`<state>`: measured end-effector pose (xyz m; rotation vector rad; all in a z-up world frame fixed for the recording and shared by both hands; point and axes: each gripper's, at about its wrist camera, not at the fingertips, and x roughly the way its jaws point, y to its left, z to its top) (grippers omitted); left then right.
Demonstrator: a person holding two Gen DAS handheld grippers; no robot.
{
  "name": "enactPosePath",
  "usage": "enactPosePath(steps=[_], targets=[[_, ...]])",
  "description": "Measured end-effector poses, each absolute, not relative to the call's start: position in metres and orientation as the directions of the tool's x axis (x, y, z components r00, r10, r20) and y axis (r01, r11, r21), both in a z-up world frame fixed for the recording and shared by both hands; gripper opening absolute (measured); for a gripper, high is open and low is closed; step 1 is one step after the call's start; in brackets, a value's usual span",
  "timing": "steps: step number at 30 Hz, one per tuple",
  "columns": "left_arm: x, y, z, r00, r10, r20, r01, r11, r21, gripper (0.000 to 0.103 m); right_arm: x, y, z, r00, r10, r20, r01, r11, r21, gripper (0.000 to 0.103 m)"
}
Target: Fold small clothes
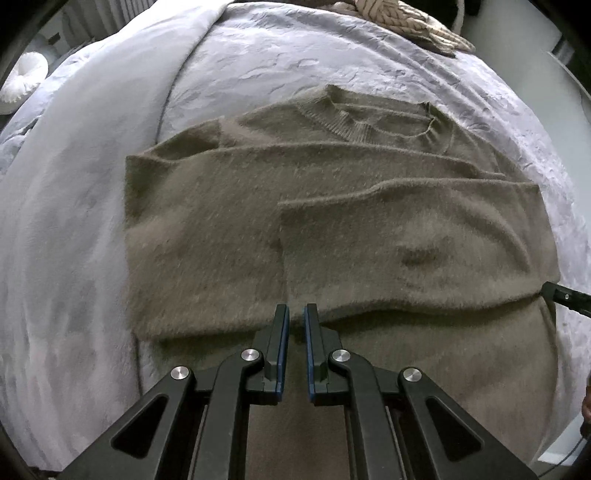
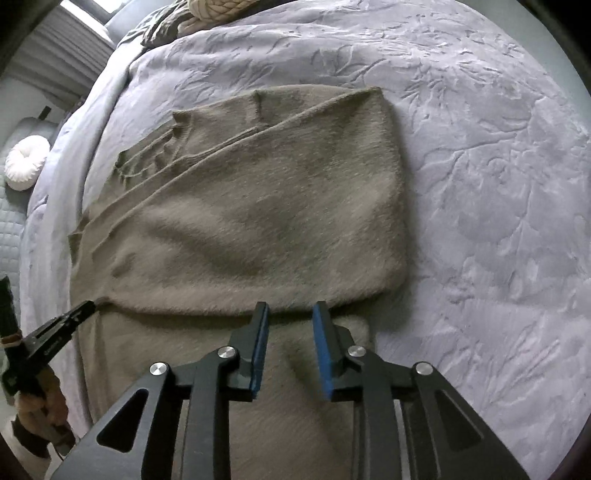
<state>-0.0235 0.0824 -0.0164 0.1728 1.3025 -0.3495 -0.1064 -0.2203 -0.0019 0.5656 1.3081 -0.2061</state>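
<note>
On the lavender textured bedspread (image 2: 480,184) lies one fuzzy olive-brown knit sweater (image 2: 258,206), both sleeves folded across its body. Two grippers hover over its hem: left gripper (image 1: 296,314) nearly closed and empty, right gripper (image 2: 290,312) parted, gripping nothing.

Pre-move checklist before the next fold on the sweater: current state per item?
1. Sweater lies flat on the bedspread: ok.
2. Both sleeves folded in across the body: ok; they overlap in the left wrist view.
3. Left gripper empty: ok; jaws nearly shut, nothing between them.
4. Right gripper free of the fabric: ok; jaws apart above the sleeve's lower edge, nothing pinched.
5. Hem reachable for the bottom-up fold: cannot tell; it runs out of view under the grippers.
6. Knitted items at the far edge clear of the sweater: ok.
</note>
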Motion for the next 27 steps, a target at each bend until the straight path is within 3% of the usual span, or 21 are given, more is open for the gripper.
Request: enactPosePath(steps=[3, 10, 11, 12, 13, 19, 22, 25, 27], targets=[[-0.027, 0.091, -0.016, 0.215, -0.12, -0.969, 0.328, 0.943, -0.044, 0.009, -0.108, -0.214, 0.003, 0.265, 0.179, -0.947, 0.448, 0.848, 0.285, 0.029], [-0.033, 0.099, -0.013, 0.208, -0.103, -0.973, 0.298, 0.954, -0.037, 0.011, -0.105, -0.204, 0.005, 0.266, 0.194, -0.944, 0.441, 0.846, 0.298, 0.057], [-0.033, 0.098, -0.013, 0.212, -0.101, -0.972, 0.297, 0.954, -0.035, 0.02, -0.104, -0.203, 0.005, 0.267, 0.197, -0.943, 0.439, 0.847, 0.301, 0.059], [-0.033, 0.099, -0.011, 0.219, -0.092, -0.971, 0.291, 0.956, -0.025, 0.069, -0.103, -0.201, 0.005, 0.269, 0.2, -0.942, 0.435, 0.848, 0.304, 0.059], [-0.031, 0.099, -0.01, 0.228, -0.074, -0.971, 0.277, 0.961, -0.008, 0.101, -0.103, -0.2, 0.006, 0.269, 0.201, -0.942, 0.432, 0.849, 0.305, 0.062], [-0.036, 0.105, -0.025, 0.261, -0.035, -0.965, 0.27, 0.962, 0.038, 0.102, -0.1, -0.188, 0.01, 0.281, 0.211, -0.936, 0.41, 0.856, 0.316, 0.068], [-0.038, 0.11, -0.034, 0.246, -0.035, -0.969, 0.259, 0.965, 0.031, 0.102, -0.099, -0.185, 0.013, 0.298, 0.218, -0.929, 0.4, 0.855, 0.329, 0.081], [-0.04, 0.115, -0.043, 0.239, -0.024, -0.971, 0.248, 0.968, 0.037, 0.102, -0.101, -0.182, 0.017, 0.325, 0.223, -0.919, 0.392, 0.852, 0.346, 0.081], [-0.042, 0.115, -0.049, 0.236, -0.019, -0.971, 0.249, 0.968, 0.042, 0.102, -0.102, -0.181, 0.017, 0.343, 0.231, -0.91, 0.393, 0.845, 0.362, 0.088]])
